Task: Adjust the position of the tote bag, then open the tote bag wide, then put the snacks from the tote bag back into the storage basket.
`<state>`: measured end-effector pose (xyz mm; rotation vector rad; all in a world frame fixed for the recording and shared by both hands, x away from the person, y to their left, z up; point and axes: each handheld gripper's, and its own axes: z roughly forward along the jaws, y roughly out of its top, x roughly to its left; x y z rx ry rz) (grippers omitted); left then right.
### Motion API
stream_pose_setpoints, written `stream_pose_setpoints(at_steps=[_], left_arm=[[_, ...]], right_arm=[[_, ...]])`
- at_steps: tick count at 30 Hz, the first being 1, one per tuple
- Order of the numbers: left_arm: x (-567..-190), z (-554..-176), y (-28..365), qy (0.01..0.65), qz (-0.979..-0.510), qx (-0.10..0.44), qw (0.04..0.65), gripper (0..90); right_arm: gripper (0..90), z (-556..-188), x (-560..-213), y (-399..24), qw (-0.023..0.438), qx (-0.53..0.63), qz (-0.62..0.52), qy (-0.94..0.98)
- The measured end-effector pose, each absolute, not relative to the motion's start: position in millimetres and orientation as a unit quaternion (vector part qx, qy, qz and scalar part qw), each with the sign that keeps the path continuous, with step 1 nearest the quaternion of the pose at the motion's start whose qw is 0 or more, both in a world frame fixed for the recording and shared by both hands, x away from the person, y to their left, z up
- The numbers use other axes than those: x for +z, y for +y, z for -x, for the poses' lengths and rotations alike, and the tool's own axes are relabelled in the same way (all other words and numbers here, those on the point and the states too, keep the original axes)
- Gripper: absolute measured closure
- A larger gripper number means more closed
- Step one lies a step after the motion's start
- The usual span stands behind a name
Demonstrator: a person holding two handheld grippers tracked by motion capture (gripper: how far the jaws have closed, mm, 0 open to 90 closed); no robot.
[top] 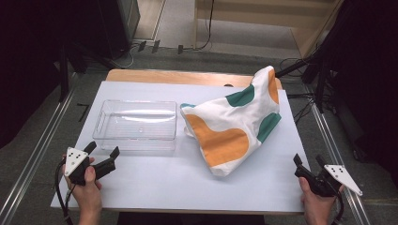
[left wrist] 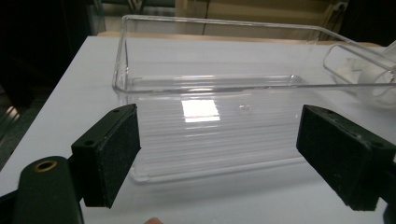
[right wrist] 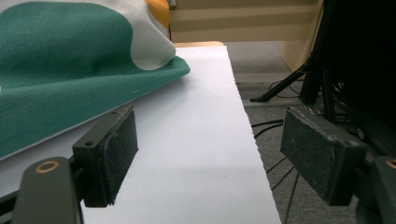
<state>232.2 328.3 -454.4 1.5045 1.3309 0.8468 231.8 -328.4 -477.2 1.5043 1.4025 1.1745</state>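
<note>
White sheet [top: 155, 183] over a wooden table [top: 164, 76], tripod legs [right wrist: 299, 84], cables [top: 300, 101] on grey floor

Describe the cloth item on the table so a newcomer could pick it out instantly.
On the white table, right of the clear plastic bin, lies a crumpled cloth. It is white with large orange and green patches, the one soft, coloured thing there.

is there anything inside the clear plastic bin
No, the clear bin holds nothing; the patterned cloth lies beside it on the table.
</note>
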Motion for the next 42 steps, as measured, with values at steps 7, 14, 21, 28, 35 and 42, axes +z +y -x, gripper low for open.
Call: stream_pose_setpoints(at_steps=[7,14,21,28,35,42], left_arm=[[-455.9,-235.9,328.6,0.541,-0.615,0.348,0.456,13.1],[-455.8,-239.8,325.9,0.535,-0.619,0.348,0.458,11.3],[-455.9,-241.7,328.2,0.543,-0.616,0.340,0.459,11.4],[-452.0,-236.7,331.7,0.545,-0.608,0.337,0.468,10.7],[-446.4,-233.3,324.6,0.543,-0.615,0.344,0.457,10.8],[-432.2,-224.7,314.3,0.541,-0.616,0.343,0.458,13.1]], right_arm=[[19.2,-232.4,-477.9,-332.9,0.361,0.465,-0.604,0.537],[19.3,-234.7,-476.6,-325.3,0.375,0.446,-0.602,0.546],[22.3,-242.4,-474.0,-318.5,0.383,0.435,-0.613,0.538],[21.6,-232.2,-469.8,-305.0,0.373,0.456,-0.601,0.540],[19.3,-226.2,-460.3,-271.4,0.361,0.464,-0.568,0.576],[19.5,-216.6,-451.7,-234.8,0.337,0.480,-0.535,0.607]])
